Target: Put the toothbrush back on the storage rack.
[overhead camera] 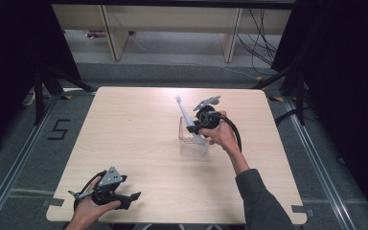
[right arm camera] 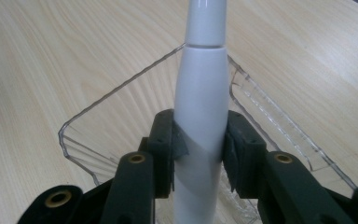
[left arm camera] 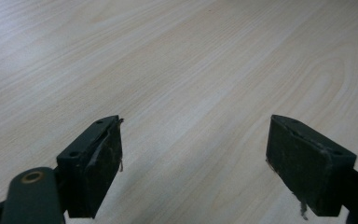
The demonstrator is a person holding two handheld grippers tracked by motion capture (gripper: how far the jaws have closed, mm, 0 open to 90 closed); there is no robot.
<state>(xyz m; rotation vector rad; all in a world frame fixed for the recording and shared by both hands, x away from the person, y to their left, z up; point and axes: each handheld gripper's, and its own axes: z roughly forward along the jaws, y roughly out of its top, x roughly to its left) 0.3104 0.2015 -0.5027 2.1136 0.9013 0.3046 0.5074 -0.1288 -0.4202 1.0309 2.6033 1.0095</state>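
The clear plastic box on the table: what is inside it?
The lower end of a white electric toothbrush, held by the right gripper, reaches into the clear box. Its tip and the floor are covered by the jaws.

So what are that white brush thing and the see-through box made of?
The electric toothbrush looks like smooth, glossy white plastic, with a seam across the body. The clear box seems to be thin rigid plastic: the wood grain shows through its walls, though glass can't be excluded.

Wooden table [overhead camera: 139,139]; clear plastic box [overhead camera: 190,143] on it.
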